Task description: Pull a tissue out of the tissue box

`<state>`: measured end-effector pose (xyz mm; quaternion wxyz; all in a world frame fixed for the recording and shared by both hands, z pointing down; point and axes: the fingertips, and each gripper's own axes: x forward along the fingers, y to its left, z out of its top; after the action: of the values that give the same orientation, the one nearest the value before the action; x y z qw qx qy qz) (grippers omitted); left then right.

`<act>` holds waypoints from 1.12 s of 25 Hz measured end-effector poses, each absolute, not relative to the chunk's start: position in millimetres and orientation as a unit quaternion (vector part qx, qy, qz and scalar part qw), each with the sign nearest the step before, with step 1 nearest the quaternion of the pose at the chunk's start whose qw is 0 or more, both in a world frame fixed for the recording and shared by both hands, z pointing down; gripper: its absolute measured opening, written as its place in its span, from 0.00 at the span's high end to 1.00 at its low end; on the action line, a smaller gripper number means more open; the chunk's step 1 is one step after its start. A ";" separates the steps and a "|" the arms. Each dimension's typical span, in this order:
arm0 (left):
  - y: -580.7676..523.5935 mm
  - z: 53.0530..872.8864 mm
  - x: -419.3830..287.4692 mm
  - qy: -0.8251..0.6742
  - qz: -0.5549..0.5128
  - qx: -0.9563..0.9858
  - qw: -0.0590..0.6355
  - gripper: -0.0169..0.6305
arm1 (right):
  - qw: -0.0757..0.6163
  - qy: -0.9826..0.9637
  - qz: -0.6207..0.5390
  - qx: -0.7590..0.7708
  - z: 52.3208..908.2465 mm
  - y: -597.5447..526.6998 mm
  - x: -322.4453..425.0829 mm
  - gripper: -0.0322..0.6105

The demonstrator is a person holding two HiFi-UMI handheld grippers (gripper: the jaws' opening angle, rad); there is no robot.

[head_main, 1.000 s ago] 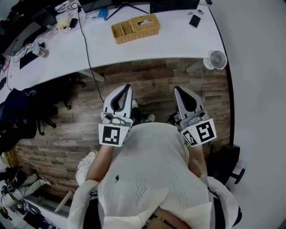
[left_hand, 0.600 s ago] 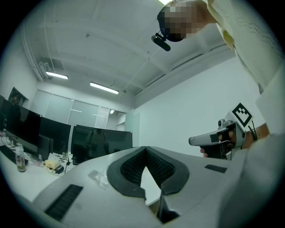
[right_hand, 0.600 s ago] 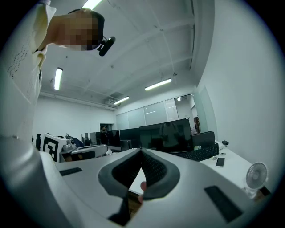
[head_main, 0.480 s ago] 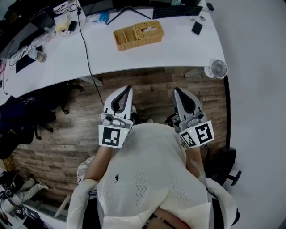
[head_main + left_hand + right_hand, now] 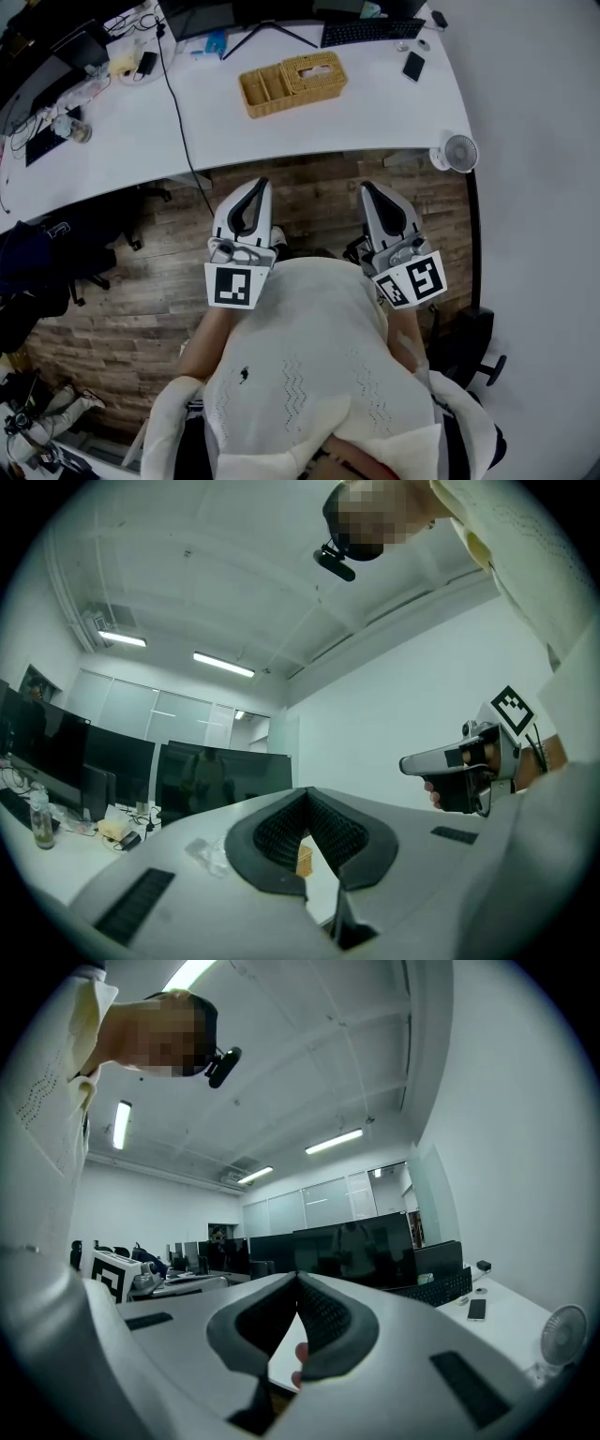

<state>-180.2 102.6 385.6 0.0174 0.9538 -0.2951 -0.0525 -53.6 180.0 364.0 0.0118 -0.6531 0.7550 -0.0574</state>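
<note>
A wicker tissue box [image 5: 315, 71] with white tissue showing in its top slot sits on the white desk [image 5: 375, 98], joined to an open wicker tray [image 5: 263, 86]. Both grippers are held close to the person's body over the wooden floor, well short of the desk. My left gripper [image 5: 260, 184] points at the desk, jaws closed tip to tip and empty. My right gripper [image 5: 367, 187] is alongside it, also shut and empty. A sliver of wicker [image 5: 303, 860] shows below the left gripper [image 5: 306, 792]. In its own view the right gripper [image 5: 298, 1276] holds nothing.
A small white fan [image 5: 455, 152] stands at the desk's near right edge. A phone [image 5: 413, 67] and a keyboard [image 5: 370, 31] lie at the back right. A black cable [image 5: 178, 94] runs across the desk. Dark bags and chairs [image 5: 42, 272] crowd the floor at left.
The desk and tissue box have drifted lower and nearer in the head view. Both grippers have edged slightly forward together and stay shut.
</note>
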 end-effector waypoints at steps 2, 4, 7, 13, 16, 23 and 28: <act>97.9 387.1 -182.6 -0.289 -0.054 0.955 0.021 0.96 | 0.010 0.751 -0.058 -0.657 365.6 174.2 -56.1 0.95; 95.0 388.9 -183.9 -0.283 -0.054 0.957 0.025 0.96 | 0.005 0.750 -0.060 -0.659 368.0 170.3 -59.2 0.95; 92.6 388.6 -183.2 -0.276 -0.055 0.959 0.027 0.96 | -0.006 0.750 -0.060 -0.659 369.2 167.2 -61.7 0.95; 86.9 389.4 -181.4 -0.268 -0.049 0.962 0.025 0.96 | -0.009 0.746 -0.063 -0.662 371.1 159.9 -58.8 0.95; 81.2 391.2 -179.6 -0.272 -0.047 0.961 0.025 0.96 | -0.007 0.748 -0.068 -0.660 374.4 152.9 -53.3 0.95; 61.7 394.2 -168.0 -0.283 -0.037 0.958 0.027 0.96 | -0.009 0.759 -0.066 -0.648 373.6 123.5 -34.4 0.95; 41.5 398.3 -149.1 -0.287 -0.031 0.957 0.027 0.96 | -0.015 0.766 -0.066 -0.640 377.2 98.3 -15.7 0.95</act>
<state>-149.1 41.5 398.3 0.0272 0.9570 -0.2871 -0.0306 -15.7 98.3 377.2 -0.0151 -0.6395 0.7658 -0.0663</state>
